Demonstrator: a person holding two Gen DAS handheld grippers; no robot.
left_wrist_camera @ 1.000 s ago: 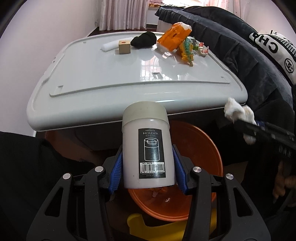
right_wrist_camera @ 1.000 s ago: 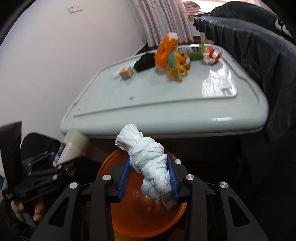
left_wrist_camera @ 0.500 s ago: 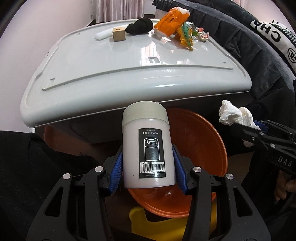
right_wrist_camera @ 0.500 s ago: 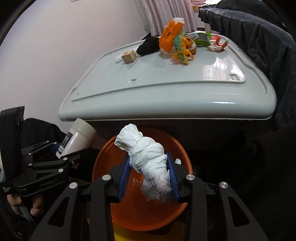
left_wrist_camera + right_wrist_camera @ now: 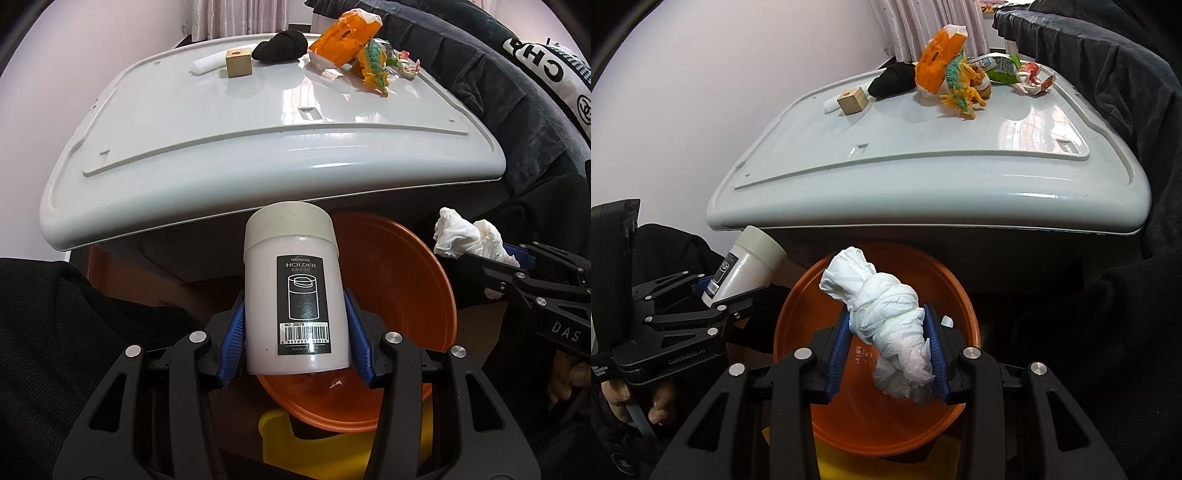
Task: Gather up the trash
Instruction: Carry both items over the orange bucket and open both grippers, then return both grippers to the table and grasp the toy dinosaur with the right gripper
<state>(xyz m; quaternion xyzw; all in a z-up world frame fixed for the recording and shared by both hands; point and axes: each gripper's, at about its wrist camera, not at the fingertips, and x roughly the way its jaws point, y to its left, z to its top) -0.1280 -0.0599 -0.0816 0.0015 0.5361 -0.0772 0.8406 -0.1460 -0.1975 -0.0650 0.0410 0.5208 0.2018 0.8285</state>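
My left gripper [image 5: 295,325] clamps a white toothpick holder [image 5: 295,295] between its blue pads, over the near rim of the orange bin [image 5: 406,273] below the white bench [image 5: 207,155]. My right gripper [image 5: 890,350] has just been loosening its jaws, yet the crumpled white tissue wad [image 5: 886,317] sits between the pads, touching both, above the bin's mouth. A wooden block [image 5: 852,99], black cloth [image 5: 892,82] and orange toy [image 5: 938,61] lie on the bench's far end.

Home rm: curtains [image 5: 236,18], toys [image 5: 960,88].
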